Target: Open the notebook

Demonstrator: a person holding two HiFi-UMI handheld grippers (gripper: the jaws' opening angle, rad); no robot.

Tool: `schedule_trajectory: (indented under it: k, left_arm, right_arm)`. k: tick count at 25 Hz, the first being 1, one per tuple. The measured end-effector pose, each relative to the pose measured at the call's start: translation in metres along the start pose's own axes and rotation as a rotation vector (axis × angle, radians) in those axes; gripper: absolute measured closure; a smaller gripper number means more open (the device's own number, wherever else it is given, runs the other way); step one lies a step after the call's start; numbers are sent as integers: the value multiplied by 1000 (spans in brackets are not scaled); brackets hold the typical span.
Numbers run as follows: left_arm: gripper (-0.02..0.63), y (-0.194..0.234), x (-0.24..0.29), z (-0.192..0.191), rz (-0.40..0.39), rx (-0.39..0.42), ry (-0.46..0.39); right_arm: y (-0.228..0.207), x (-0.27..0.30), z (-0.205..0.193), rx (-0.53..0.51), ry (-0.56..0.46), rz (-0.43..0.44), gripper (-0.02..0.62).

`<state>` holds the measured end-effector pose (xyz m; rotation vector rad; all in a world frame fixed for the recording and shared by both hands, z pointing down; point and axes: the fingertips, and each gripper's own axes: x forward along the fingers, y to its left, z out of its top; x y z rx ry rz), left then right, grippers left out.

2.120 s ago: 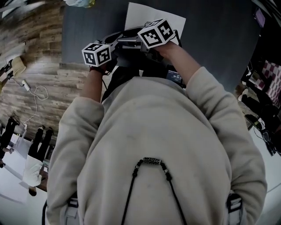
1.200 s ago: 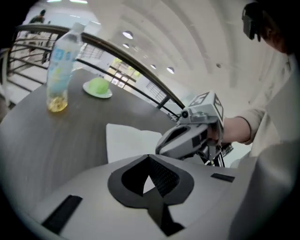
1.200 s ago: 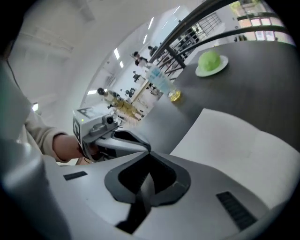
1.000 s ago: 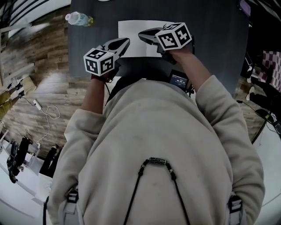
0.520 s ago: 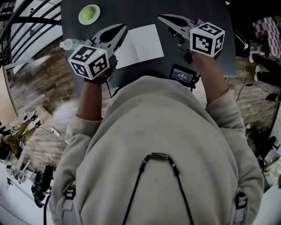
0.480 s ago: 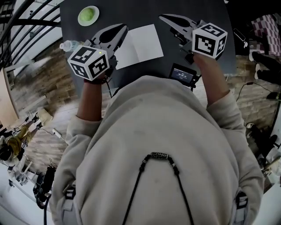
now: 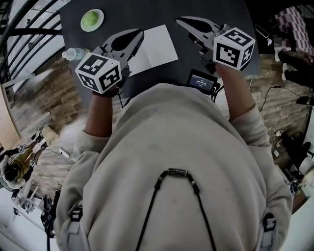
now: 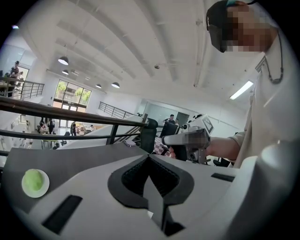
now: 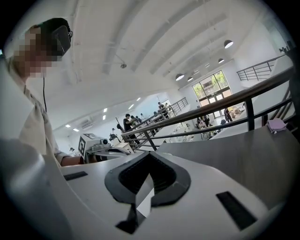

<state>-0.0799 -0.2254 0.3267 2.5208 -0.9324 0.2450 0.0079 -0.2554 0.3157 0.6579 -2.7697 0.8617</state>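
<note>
Two grippers are in view, one in each hand: the left gripper [image 7: 141,32] and the right gripper [image 7: 178,20], each with one marker cube. On both, the jaws are together with nothing between them, and both are held above the table [image 7: 206,12], touching nothing. There is one notebook [image 7: 158,43], a plain white rectangle lying flat on the table. In the head view it shows between the two grippers, with the left gripper overlapping its left side. Also there are one white plate [image 7: 91,20] with something green on it at the far left, one clear bottle [image 7: 73,53] at the table's left edge, and one small screen [image 7: 202,80] with cables at the near edge. The person's pale sweatshirt [image 7: 176,162] fills most of the head view and hides the near part of the table. Whether the white face of the notebook is a cover or a page cannot be told, and neither gripper view shows it clearly. The table is dark grey and matt, on a wooden plank floor [image 7: 44,98]. The room is a large hall with a white ceiling, round lamps [image 8: 64,60], dark railings [image 8: 70,110], tall windows and several people far off.
</note>
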Motion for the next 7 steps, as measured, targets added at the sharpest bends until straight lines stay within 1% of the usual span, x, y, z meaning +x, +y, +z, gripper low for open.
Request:
schedule_trajectory:
  k: [7]
  left_arm:
    - [604,9,-4,-6,18,-9,14]
  right_arm:
    - [-4,9,-8,10,29,7,580]
